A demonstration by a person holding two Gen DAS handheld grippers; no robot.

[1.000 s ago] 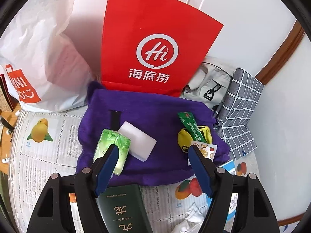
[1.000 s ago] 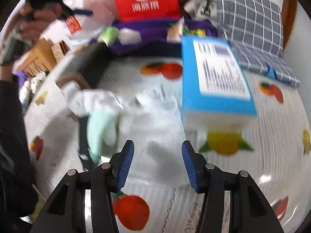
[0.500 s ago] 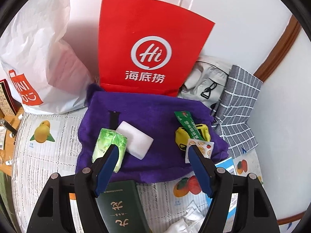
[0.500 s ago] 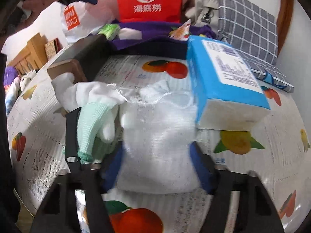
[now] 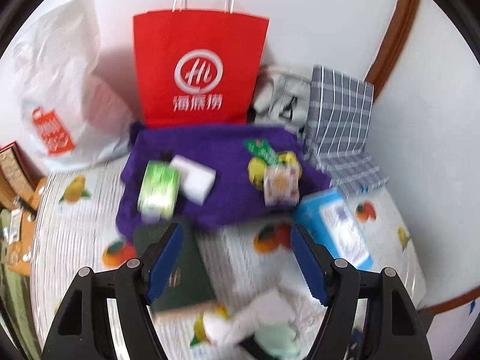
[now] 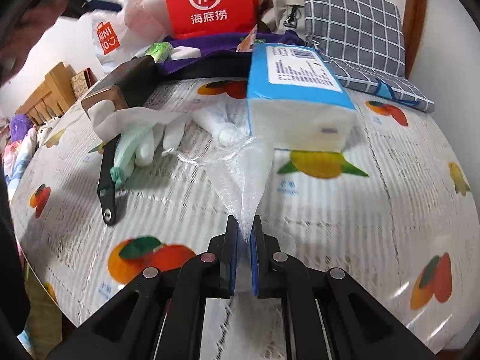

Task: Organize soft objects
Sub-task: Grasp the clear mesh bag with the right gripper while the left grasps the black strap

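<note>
My right gripper (image 6: 245, 228) is shut on the near end of a white mesh bag (image 6: 240, 174), which is stretched up off the fruit-print tablecloth (image 6: 345, 225). White and mint gloves (image 6: 135, 141) lie to its left, and a blue tissue pack (image 6: 297, 90) lies just behind it. My left gripper (image 5: 237, 258) is open and empty, held above the table. It faces a purple cloth (image 5: 222, 156) that carries a green tissue pack (image 5: 159, 189), a white block (image 5: 195, 177) and small yellow and printed packets (image 5: 276, 174).
A red paper bag (image 5: 198, 69), a white plastic bag (image 5: 57, 90), a grey bag (image 5: 282, 99) and a checked cloth pouch (image 5: 342, 114) stand along the wall. A dark green book (image 5: 180, 270) lies near the left gripper. A black strap (image 6: 108, 186) lies by the gloves.
My right gripper has shut on the mesh bag and pulled it up and toward me. My left gripper has drawn back and up from the purple cloth, so more of the table shows.
</note>
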